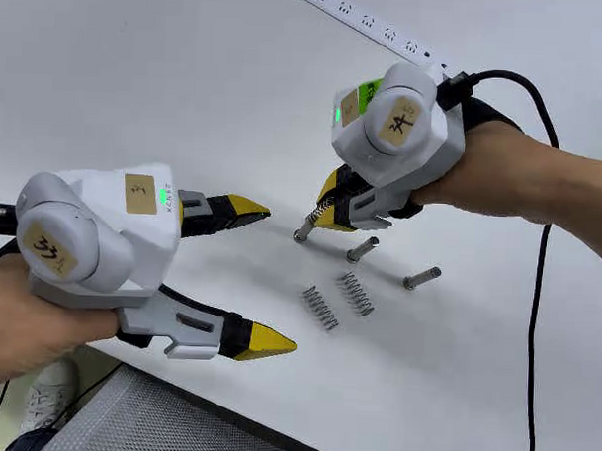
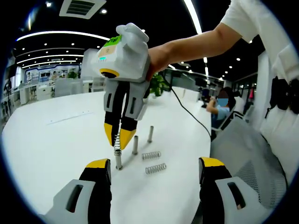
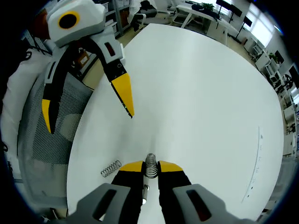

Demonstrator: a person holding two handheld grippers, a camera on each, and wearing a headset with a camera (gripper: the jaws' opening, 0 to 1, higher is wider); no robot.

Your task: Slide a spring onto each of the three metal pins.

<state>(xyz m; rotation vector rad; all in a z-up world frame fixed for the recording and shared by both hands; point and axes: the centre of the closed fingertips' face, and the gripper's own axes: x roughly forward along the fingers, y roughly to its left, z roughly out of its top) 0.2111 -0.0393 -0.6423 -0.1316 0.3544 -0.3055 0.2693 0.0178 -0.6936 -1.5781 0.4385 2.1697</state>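
Here, the right tool (image 1: 324,216) clenched a spring (image 3: 150,163) directly above an upright pin (image 2: 118,160), seemingly aligned to thread it down, while the left tool (image 1: 270,277) hung released over the white surface (image 1: 168,72).

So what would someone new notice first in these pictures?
In the middle, the right gripper is shut on a spring held just above an upright pin. Next to it, two loose springs lie flat by two bare pins. The left gripper hovers with jaws wide open near the front edge of the table.
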